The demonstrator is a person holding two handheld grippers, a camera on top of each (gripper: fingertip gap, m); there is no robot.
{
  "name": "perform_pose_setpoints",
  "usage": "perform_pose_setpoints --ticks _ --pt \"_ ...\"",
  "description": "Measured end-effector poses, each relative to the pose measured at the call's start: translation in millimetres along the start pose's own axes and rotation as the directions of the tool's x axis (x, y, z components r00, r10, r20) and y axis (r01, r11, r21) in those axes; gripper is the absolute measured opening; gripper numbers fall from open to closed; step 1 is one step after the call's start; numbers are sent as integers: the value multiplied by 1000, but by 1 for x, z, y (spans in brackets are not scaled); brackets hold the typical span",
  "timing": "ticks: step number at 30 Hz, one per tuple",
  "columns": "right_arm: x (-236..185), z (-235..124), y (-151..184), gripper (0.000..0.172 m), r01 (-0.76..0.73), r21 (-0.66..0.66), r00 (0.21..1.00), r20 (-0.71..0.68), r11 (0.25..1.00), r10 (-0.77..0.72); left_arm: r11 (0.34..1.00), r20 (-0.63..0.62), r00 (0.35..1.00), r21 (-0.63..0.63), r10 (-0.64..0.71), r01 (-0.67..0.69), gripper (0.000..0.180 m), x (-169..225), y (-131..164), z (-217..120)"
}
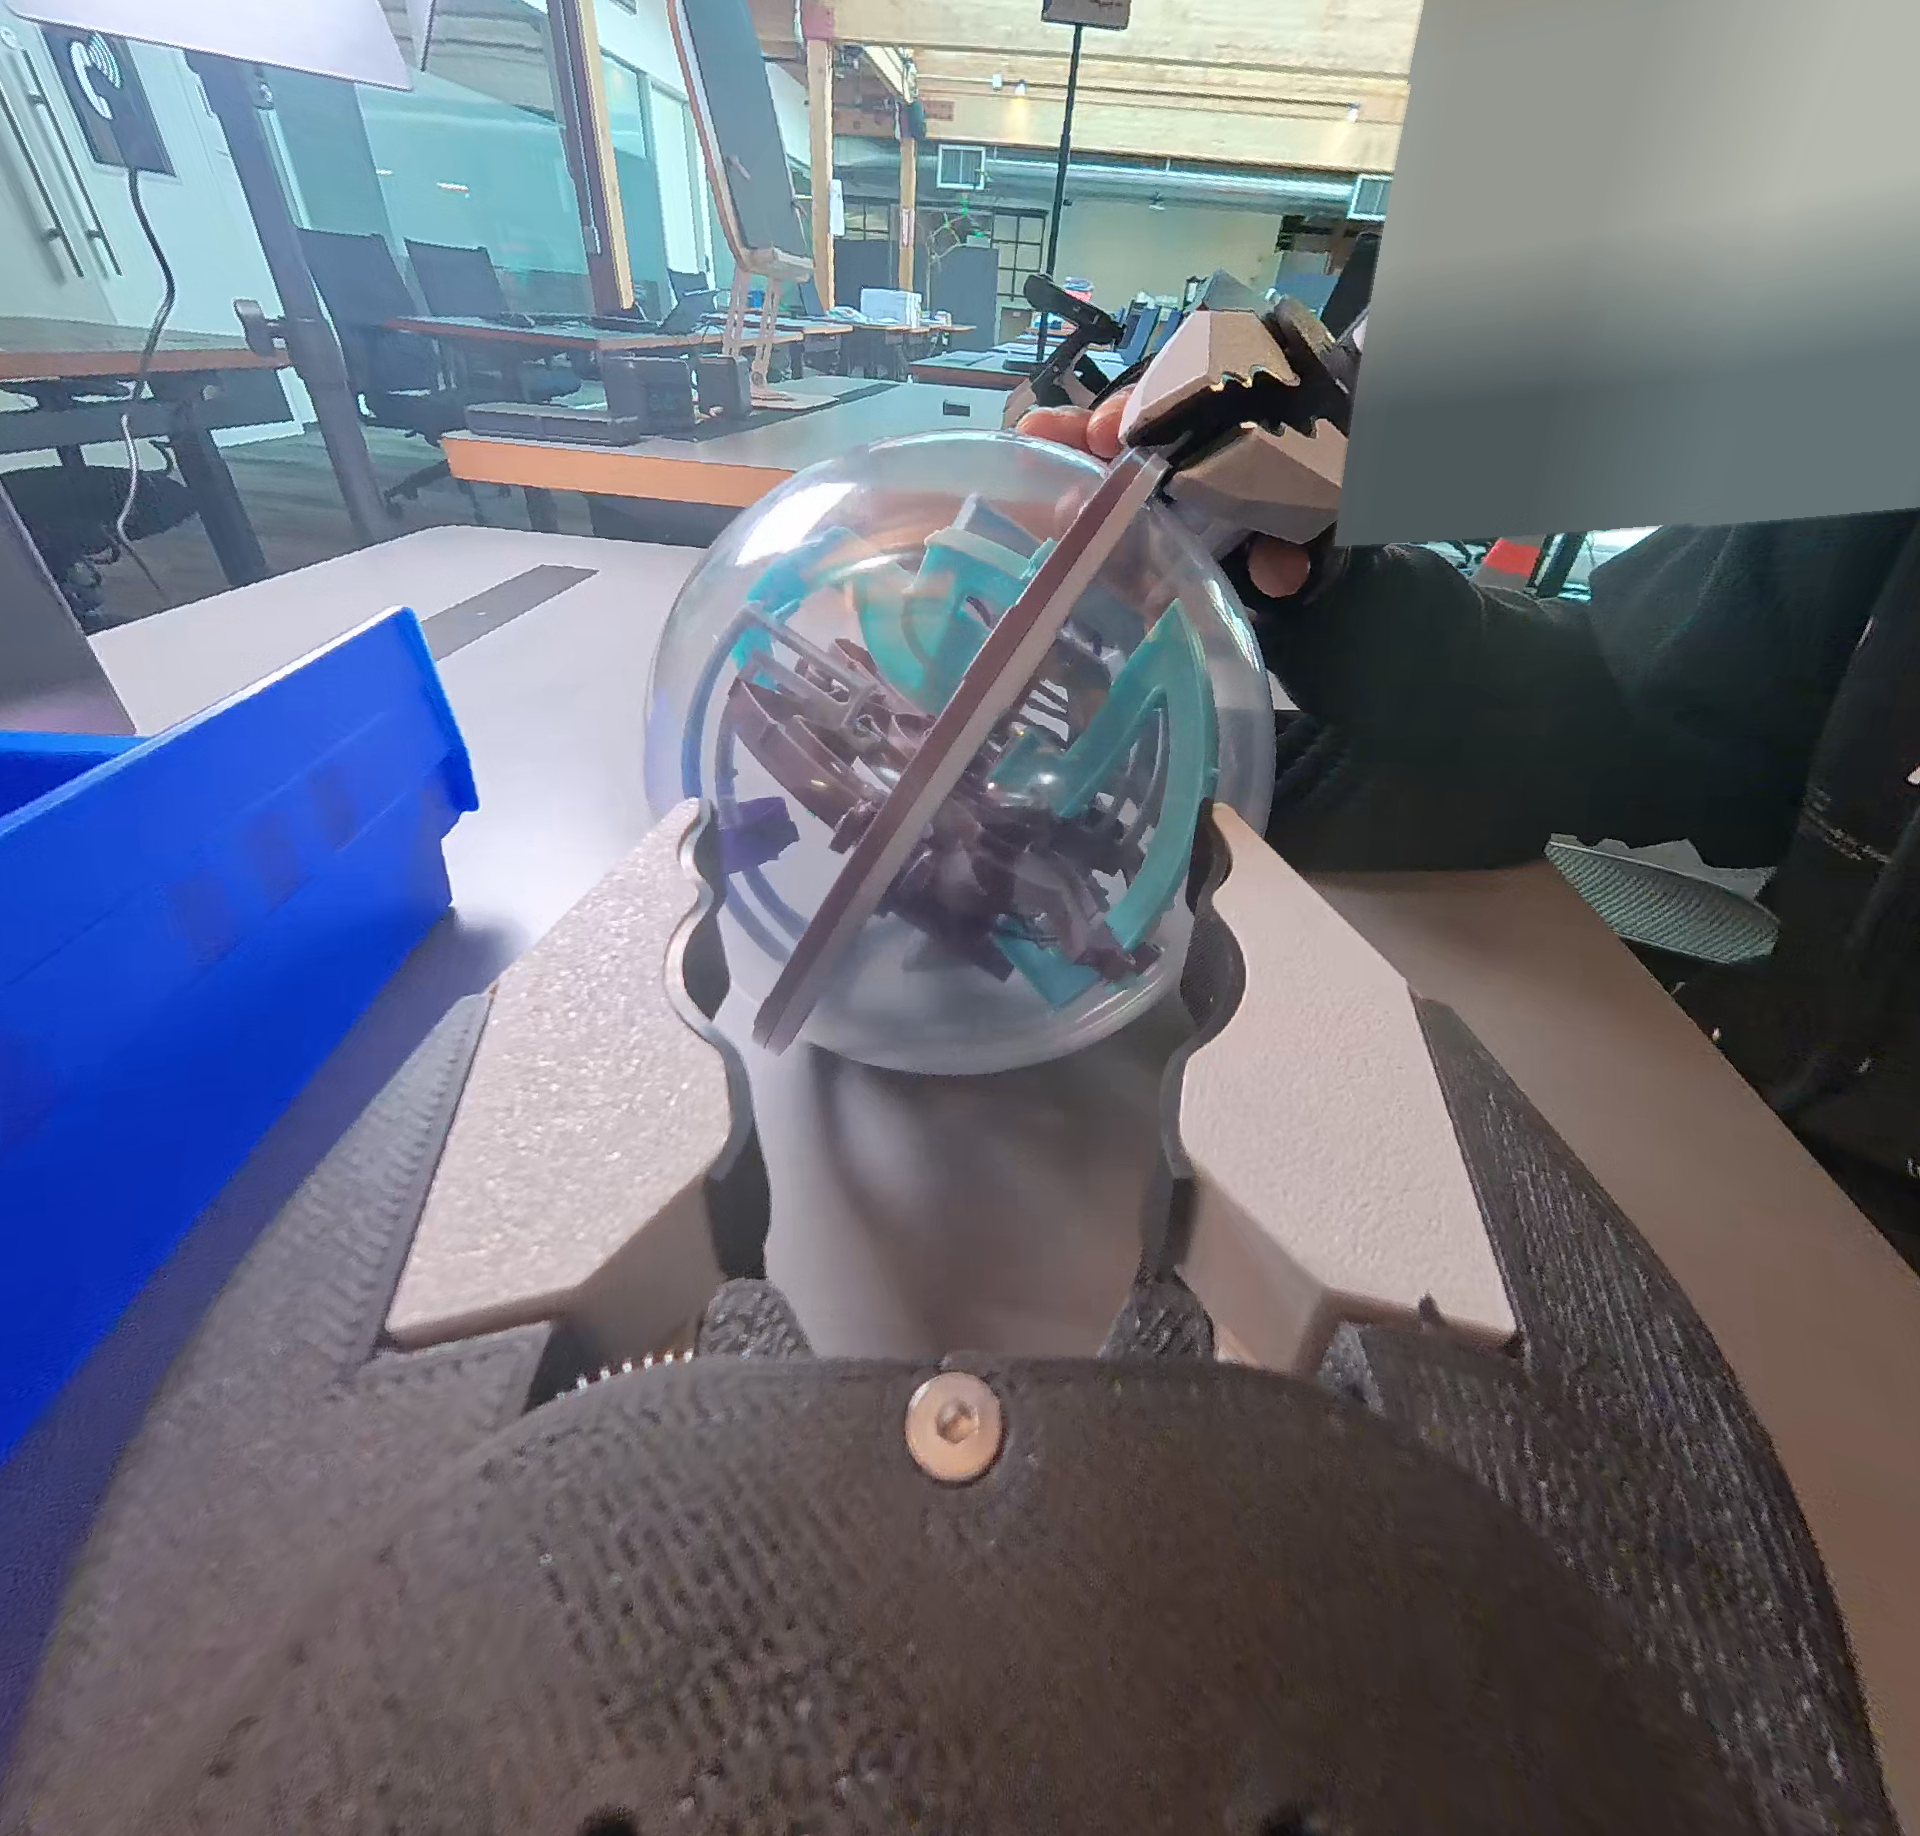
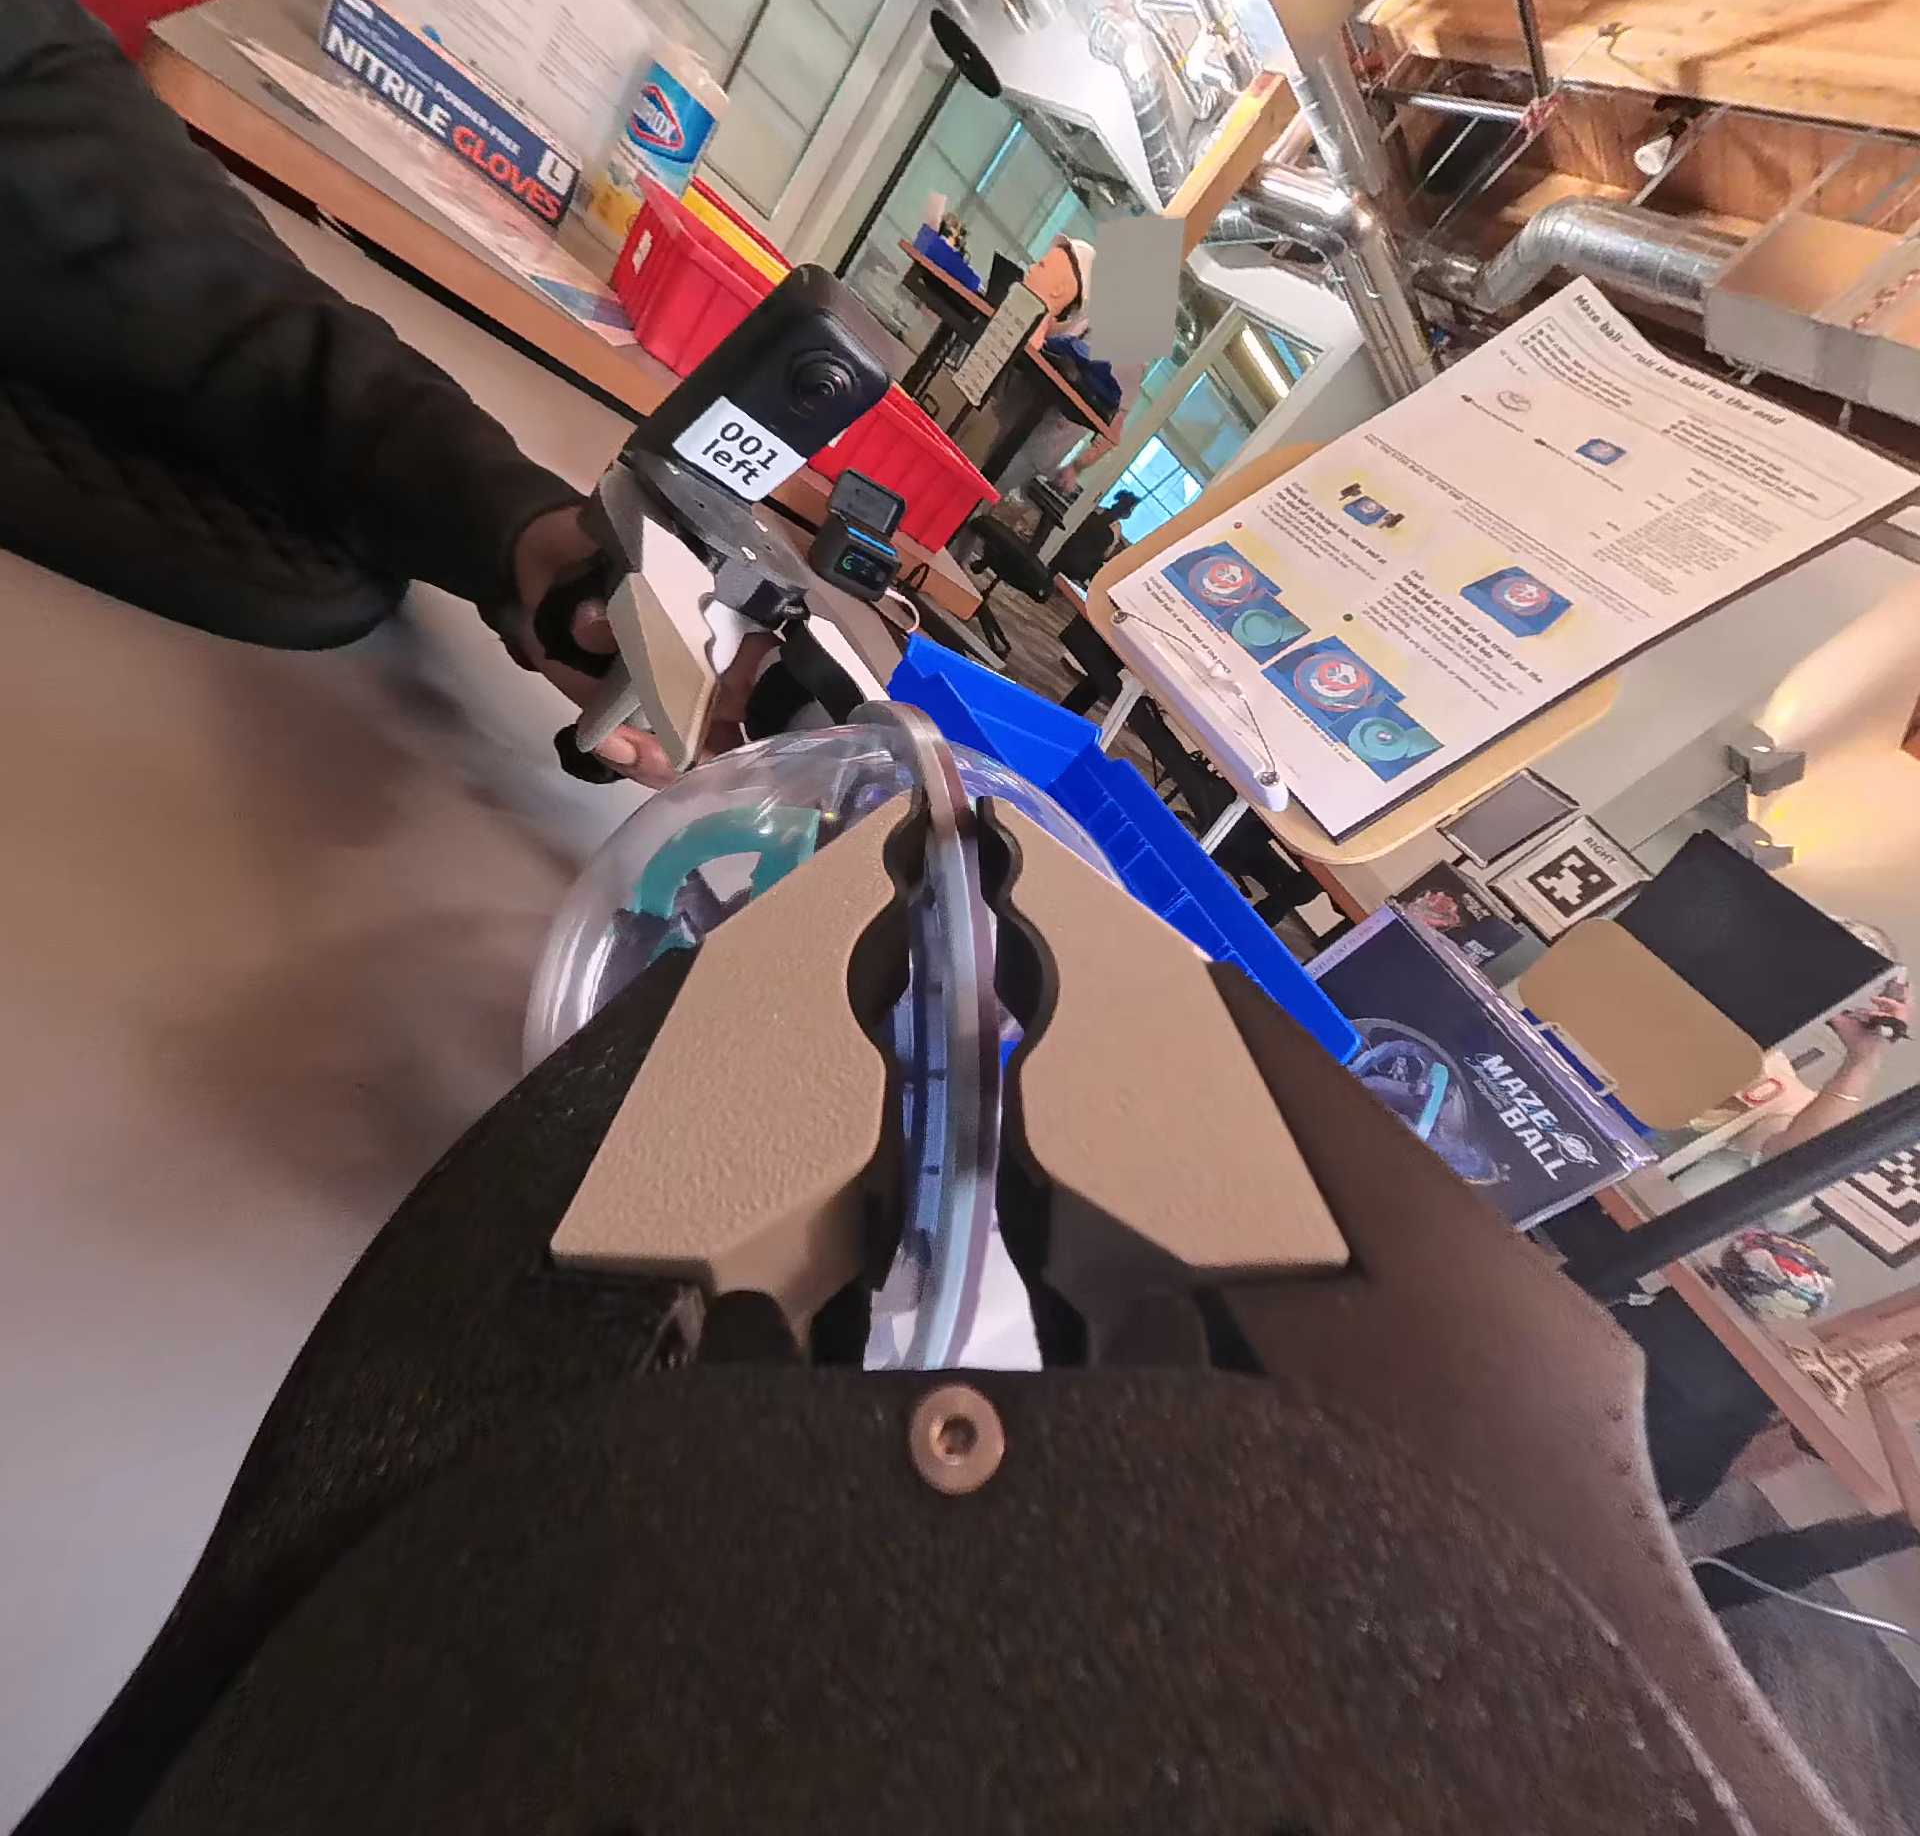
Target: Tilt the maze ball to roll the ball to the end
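The maze ball (image 1: pixel 956 747) is a clear sphere with teal and purple tracks inside and a flat grey ring (image 1: pixel 1049 623) around it, tilted and held above the table. A small shiny ball (image 1: pixel 1021 789) shows among the tracks near the middle. My left gripper (image 1: pixel 951 851) has its two pads against the lower sides of the sphere. My right gripper (image 2: pixel 948 830) is shut on the grey ring (image 2: pixel 940 778). In the left wrist view the right gripper (image 1: pixel 1174 446) clamps the ring's upper end. The left gripper (image 2: pixel 727 685) shows behind the sphere (image 2: pixel 644 882).
A blue bin (image 1: pixel 208 903) stands on the grey table (image 1: pixel 540 664) left of the ball and also shows in the right wrist view (image 2: pixel 1091 778). A person's dark sleeve (image 1: pixel 1507 726) is to the right. An instruction sheet on a stand (image 2: pixel 1507 560), the maze ball's box (image 2: pixel 1486 1090) and red bins (image 2: pixel 727 280) stand farther off.
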State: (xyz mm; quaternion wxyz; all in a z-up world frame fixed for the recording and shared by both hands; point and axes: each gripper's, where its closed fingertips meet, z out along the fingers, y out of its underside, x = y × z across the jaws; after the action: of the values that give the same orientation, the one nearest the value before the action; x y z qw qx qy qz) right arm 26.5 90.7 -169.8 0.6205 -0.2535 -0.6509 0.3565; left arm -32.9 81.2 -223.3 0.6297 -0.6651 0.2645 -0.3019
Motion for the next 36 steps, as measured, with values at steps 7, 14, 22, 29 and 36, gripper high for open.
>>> perform_pose_setpoints --ticks 7,14,22,29,36 --pt "3 -1 2 7 28 -7 999 -35 1000 -28 1000 -4 1000 7 -13 13 76 -3 0 -3" --pt "7 -3 6 7 14 -15 998 -60 1000 -15 1000 6 1000 1 9 -9 29 -8 1 -9" --pt "16 -5 1 9 -60 37 993 -99 998 63 997 61 995 -26 73 -72 10 -14 4 -9" --pt "71 -30 30 84 -530 120 829 -138 840 543 998 117 993 -57 29 -23 10 -26 9 -12" --pt "28 -26 104 113 -808 -171 569 18 563 822 994 201 975 -26 -95 102 19 -51 12 -23"
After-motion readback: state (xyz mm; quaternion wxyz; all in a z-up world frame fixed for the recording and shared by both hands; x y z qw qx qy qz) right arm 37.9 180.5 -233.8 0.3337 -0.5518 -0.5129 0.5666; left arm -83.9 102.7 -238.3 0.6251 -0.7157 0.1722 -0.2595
